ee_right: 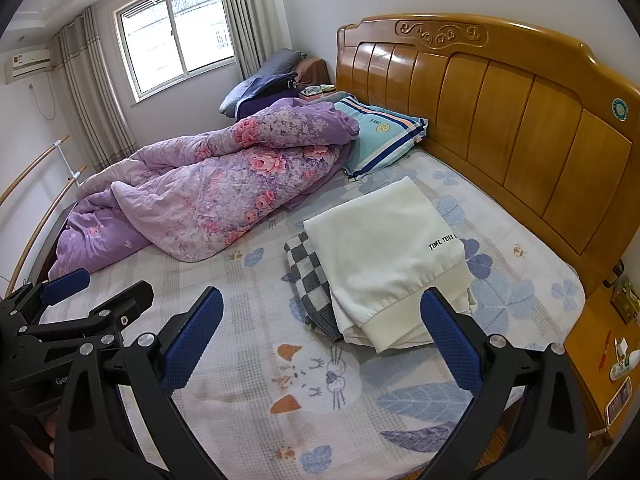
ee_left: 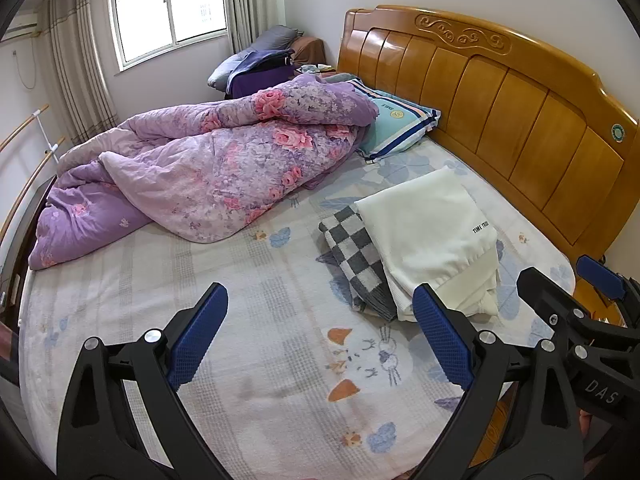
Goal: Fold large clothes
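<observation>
A folded cream garment (ee_left: 432,236) (ee_right: 384,264) with small black lettering lies on the bed near the headboard, resting on a folded grey-and-white checked garment (ee_left: 356,256) (ee_right: 308,276). My left gripper (ee_left: 320,340) is open above the bedsheet, short of the stack, with nothing between its blue pads. My right gripper (ee_right: 320,340) is also open and empty, its right finger near the cream garment's front edge. Each gripper shows at the edge of the other's view: the right gripper (ee_left: 592,292), the left gripper (ee_right: 88,300).
A crumpled purple floral quilt (ee_left: 208,168) (ee_right: 208,192) covers the far left of the bed. A blue striped pillow (ee_left: 400,128) (ee_right: 380,136) leans by the wooden headboard (ee_left: 500,92) (ee_right: 500,120). A nightstand (ee_right: 600,344) with small items stands at the right.
</observation>
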